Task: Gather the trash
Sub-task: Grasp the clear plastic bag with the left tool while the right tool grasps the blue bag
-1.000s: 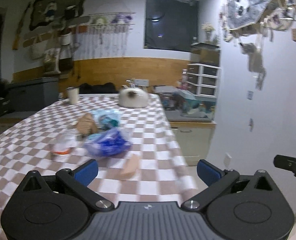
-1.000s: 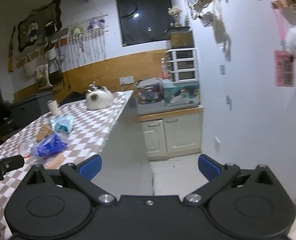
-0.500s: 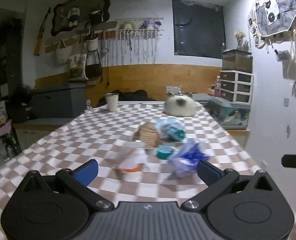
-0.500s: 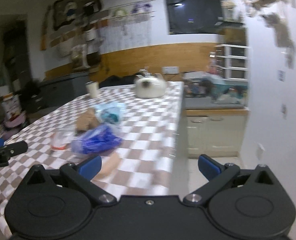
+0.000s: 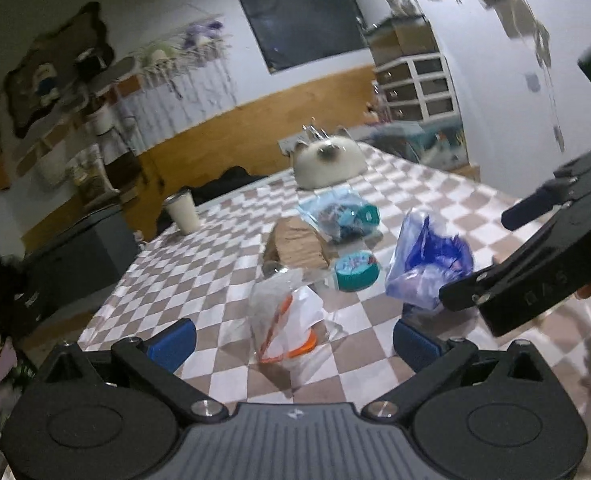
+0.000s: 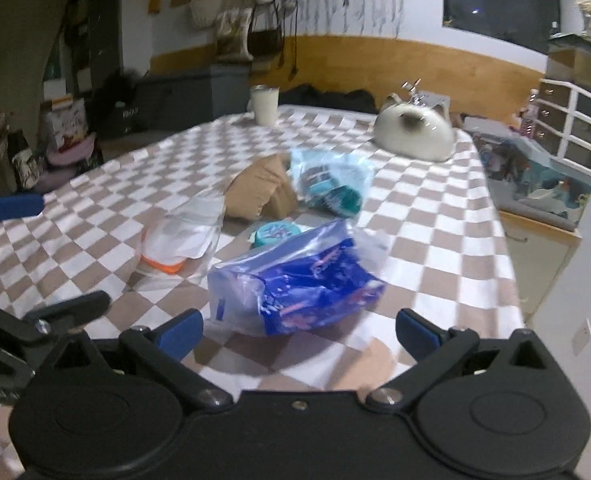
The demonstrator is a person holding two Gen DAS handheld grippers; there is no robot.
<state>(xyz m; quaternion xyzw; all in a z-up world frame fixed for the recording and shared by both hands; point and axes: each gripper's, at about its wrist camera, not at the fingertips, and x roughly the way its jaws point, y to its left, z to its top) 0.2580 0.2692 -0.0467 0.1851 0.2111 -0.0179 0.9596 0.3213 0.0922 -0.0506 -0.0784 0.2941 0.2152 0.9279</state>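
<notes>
Trash lies on the checked tablecloth (image 5: 199, 280): a clear bag with an orange rim (image 5: 291, 324), a blue plastic bag (image 5: 427, 268), a teal lid (image 5: 355, 272), a brown paper bag (image 5: 295, 244) and a light blue packet (image 5: 339, 216). My left gripper (image 5: 293, 340) is open, just short of the clear bag. My right gripper (image 6: 299, 330) is open, just short of the blue bag (image 6: 295, 280). The clear bag (image 6: 183, 236), the brown bag (image 6: 259, 188) and the teal lid (image 6: 273, 234) also show in the right wrist view.
A cat (image 5: 327, 160) lies at the table's far end, also seen in the right wrist view (image 6: 415, 132). A white cup (image 5: 183, 212) stands at the far left. The right gripper's body (image 5: 535, 260) hangs over the table's right side. A counter with clutter (image 6: 535, 196) lies right.
Both grippers have swung towards the table and come down close over the trash. The left one now faces the clear bag, the right one the blue bag. Both stay open.
</notes>
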